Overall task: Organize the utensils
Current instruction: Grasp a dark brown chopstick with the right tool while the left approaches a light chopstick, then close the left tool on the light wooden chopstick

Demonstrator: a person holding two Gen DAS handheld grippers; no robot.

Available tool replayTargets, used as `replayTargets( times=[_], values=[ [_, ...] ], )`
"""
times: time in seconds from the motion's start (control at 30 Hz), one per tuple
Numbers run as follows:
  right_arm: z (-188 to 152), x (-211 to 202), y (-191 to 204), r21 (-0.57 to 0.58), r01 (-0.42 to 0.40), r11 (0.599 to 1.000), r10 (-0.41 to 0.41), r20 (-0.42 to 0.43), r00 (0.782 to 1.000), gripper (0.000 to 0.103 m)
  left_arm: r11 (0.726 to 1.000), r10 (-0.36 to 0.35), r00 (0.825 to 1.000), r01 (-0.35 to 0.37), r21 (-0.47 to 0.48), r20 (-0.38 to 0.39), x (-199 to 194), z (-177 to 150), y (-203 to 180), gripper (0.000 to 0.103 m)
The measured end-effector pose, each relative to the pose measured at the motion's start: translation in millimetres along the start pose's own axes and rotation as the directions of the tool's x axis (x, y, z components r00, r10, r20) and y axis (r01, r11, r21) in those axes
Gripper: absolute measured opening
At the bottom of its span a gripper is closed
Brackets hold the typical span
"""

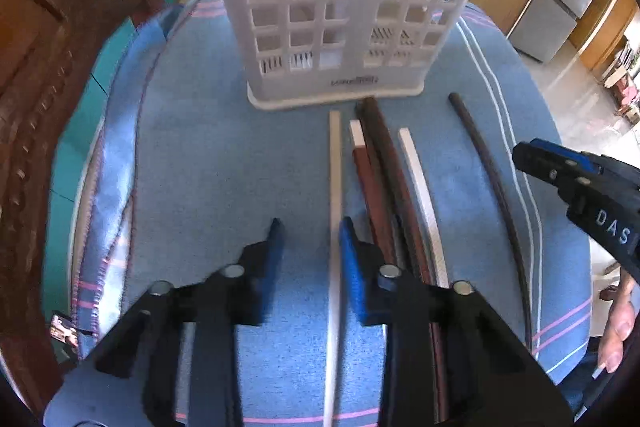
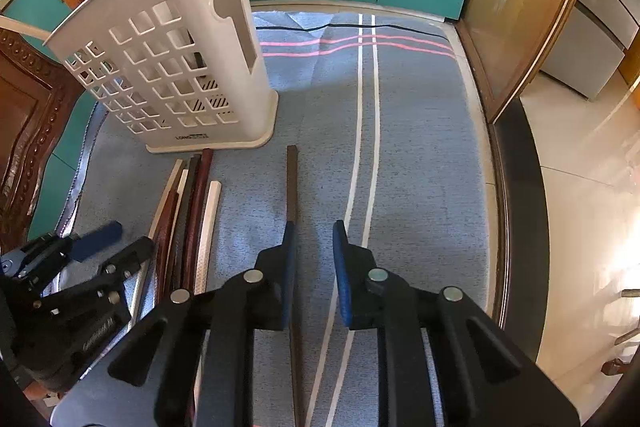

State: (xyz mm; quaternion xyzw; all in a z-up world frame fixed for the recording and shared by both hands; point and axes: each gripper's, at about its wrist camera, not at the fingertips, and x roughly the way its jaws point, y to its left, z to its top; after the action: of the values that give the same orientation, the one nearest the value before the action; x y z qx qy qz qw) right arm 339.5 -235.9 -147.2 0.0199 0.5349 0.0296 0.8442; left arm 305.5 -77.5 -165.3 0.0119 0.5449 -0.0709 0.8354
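Blue striped cloth (image 2: 420,155) covers the worktop, teal cabinets behind. White lattice utensil holder (image 1: 340,7) stands upright ahead of both sets of fingers; something dark pokes out its top in the right view, and contents through the lattice are too blurred to identify. Chopsticks lie loose in front of its base. Left gripper (image 1: 310,239): fingers apart, holding nothing, a white chopstick (image 1: 335,187) running between them along the cloth. Just right of it, a bundle of brown and white chopsticks (image 1: 384,179), their near ends hidden under the gripper body. Right gripper (image 2: 314,239): fingers apart, empty, a dark chopstick (image 2: 292,183) passing under the left finger, lower end cut off.
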Motion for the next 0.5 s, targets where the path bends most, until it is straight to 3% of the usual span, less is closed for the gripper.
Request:
replayTargets(
  times=[0.1, 0.23, 0.3, 0.43, 0.5],
  values=[
    [1.1, -0.2, -0.1, 0.004, 0.002, 1.000, -0.002, 0.000, 1.000, 0.018, 1.000, 0.009, 1.000, -0.009, 0.001, -0.007, -1.6, -2.7, 2.5, 0.014],
    [-0.5, -2.8, 3.0, 0.004, 0.004, 1.000, -0.004, 0.004, 1.000, 0.019, 0.999, 0.038, 0.999, -0.038, -0.024, -0.022, -8.3, -8.4, 13.2, 0.011],
    [-0.1, -2.7, 4.2, 0.003, 0.005, 1.000, -0.005, 0.004, 1.000, 0.022, 0.999, 0.034, 0.999, -0.034, -0.026, -0.008, -11.3, -9.0, 16.7, 0.011],
    [0.6, 5.2, 12.9, -0.016, 0.011, 1.000, -0.011, -0.002, 1.000, 0.025, 0.998, 0.063, 0.998, -0.062, -0.029, 0.009, -12.9, -2.7, 27.9, 0.026],
    [0.8, 11.2, 18.3, -0.032, 0.020, 0.999, -0.020, -0.004, 1.000, 0.025, 0.997, 0.072, 0.997, -0.072, -0.037, 0.001, -6.6, 1.7, 30.0, 0.026]
  ],
)
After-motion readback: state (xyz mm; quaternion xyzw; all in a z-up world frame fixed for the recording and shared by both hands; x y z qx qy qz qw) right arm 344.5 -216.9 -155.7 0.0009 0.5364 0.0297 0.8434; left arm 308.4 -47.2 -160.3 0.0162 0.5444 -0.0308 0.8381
